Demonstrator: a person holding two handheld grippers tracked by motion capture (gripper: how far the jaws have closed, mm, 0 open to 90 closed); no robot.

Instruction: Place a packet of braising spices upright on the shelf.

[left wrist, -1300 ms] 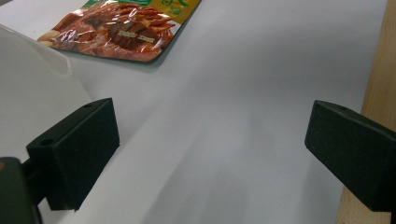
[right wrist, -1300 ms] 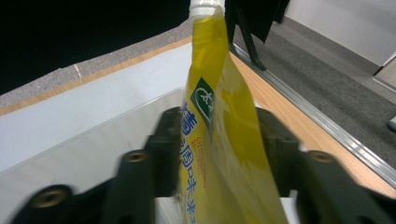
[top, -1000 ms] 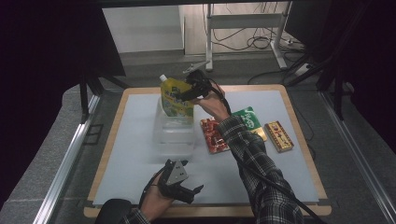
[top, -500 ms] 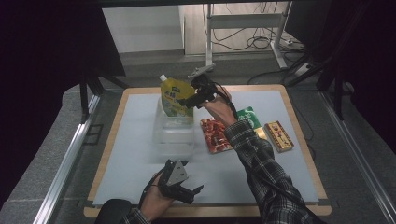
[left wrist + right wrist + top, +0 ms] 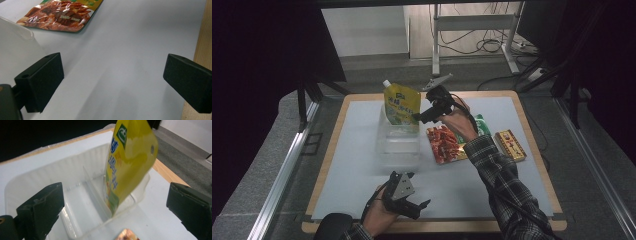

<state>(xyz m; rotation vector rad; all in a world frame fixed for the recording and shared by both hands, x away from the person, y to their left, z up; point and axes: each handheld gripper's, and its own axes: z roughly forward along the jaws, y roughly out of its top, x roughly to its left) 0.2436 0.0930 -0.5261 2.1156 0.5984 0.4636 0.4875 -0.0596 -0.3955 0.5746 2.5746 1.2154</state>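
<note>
Releasing is the step in hand: the right gripper (image 5: 422, 116) has just been opening its jaws, which now stand wide apart with nothing pressed between them. The yellow spout pouch (image 5: 402, 106) stands tilted in the far compartment of the clear plastic tray (image 5: 398, 146), leaning against the tray's far wall; in the right gripper view the pouch (image 5: 127, 162) rests with its lower edge beside the tray's inner divider (image 5: 93, 187). The placement appears complete.

The left gripper (image 5: 409, 202) sits low at the near edge of the tabletop (image 5: 352, 175), jaws apart and holding nothing.

The next move, as judged, calls for withdrawing the right gripper clear of the pouch without knocking it over, then turning toward the flat packets to the right of the tray.

Count of items:
- one yellow spout pouch, in the tray
- one clear tray, two compartments
- one red snack packet (image 5: 444, 144), just beside the tray
- one green packet (image 5: 481, 125), partly behind the hand
- one small brown-and-gold packet (image 5: 510, 145), farthest right
</note>
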